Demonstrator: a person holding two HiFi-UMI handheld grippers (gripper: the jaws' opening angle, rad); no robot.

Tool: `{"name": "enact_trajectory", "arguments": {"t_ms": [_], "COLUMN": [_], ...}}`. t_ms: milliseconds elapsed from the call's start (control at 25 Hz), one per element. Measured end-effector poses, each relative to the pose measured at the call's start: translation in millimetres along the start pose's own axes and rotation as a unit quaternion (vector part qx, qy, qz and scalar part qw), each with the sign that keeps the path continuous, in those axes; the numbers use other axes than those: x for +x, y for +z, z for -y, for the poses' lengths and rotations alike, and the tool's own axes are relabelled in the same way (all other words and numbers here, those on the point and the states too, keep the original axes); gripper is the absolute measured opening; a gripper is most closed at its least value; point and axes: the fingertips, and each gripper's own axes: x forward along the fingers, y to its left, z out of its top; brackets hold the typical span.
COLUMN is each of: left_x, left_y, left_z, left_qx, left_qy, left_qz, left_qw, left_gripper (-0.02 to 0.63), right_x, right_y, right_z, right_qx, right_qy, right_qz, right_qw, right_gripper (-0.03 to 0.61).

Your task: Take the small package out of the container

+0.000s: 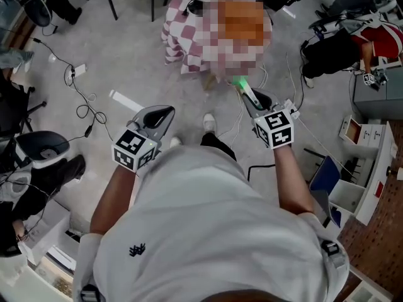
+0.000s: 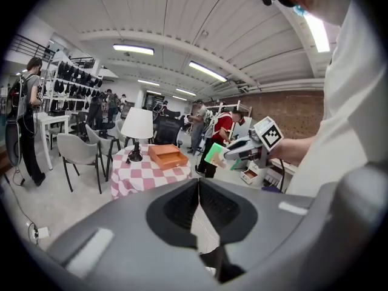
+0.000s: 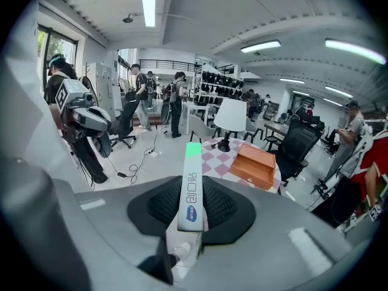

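My right gripper (image 1: 254, 101) (image 3: 191, 206) is shut on the small package (image 3: 192, 183), a slim white box with a green end. The box stands on edge between the pads and sticks out past the jaws (image 1: 243, 88). It also shows in the left gripper view as a green box (image 2: 215, 155) held out in the air. The orange wooden container (image 3: 257, 165) (image 2: 168, 156) sits open on the round table with the pink checked cloth (image 2: 148, 173) ahead of me, apart from the package. My left gripper (image 1: 157, 119) (image 2: 199, 190) is shut with nothing in it.
A white-shaded lamp (image 3: 230, 117) (image 2: 137, 128) stands on the table beside the container. Grey chairs (image 2: 82, 153) stand left of the table. Cables (image 1: 85, 106) trail over the floor. Shelving (image 1: 368, 162) is at my right, and people stand around the room.
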Motion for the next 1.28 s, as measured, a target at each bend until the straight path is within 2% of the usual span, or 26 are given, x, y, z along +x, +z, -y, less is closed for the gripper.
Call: {"name": "enact_trajectory", "arguments": {"t_ms": [440,1280], "left_x": [-16,-32], "left_y": [-23,-29], "left_z": [8,3], "left_qx": [-0.015,-0.021], "left_qy": [-0.014,-0.013], "left_qz": [0.001,0.006], "left_qw": [0.9998,0.9997], "left_gripper": [0.057,0.055], "right_x": [-13,-11], "right_y": [-14,4], "right_z": [-36,-58], "right_qx": [-0.006,-0.007], "right_qy": [-0.002,0.010], "right_qz": [-0.011,0.004], "right_qw": [1.000,1.000], "right_gripper": [0.092,0.092]}}
